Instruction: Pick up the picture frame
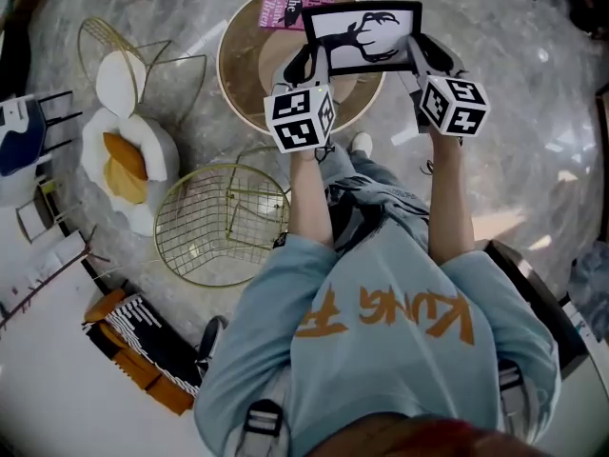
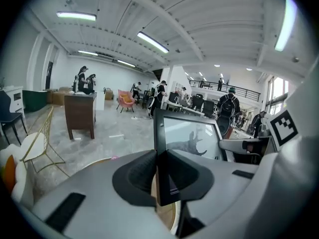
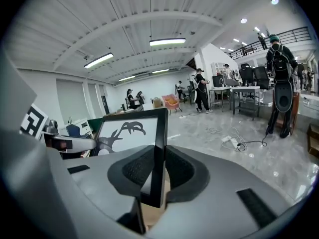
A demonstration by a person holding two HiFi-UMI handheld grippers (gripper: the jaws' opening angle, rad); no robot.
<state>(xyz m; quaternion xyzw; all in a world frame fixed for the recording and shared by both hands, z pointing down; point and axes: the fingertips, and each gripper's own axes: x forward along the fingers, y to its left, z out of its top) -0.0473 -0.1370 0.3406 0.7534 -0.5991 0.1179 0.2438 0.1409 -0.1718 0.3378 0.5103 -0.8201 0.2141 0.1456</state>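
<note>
Black picture frame [image 1: 362, 34] held upright between the two grippers — left gripper [image 1: 312, 63] clamped on its left edge, right gripper [image 1: 420, 57] on its right edge — round table [image 1: 226, 69] below them.

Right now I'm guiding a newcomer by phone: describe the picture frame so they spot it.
Find the round table, top middle of the head view. Above it, the left tool and right tool clamp the picture frame by its sides: black border, white picture, dark branching silhouette, unlike the pink booklet beside it.

Pale blue shirt [image 1: 381, 379], orange lettering [image 1: 433, 317]
</note>
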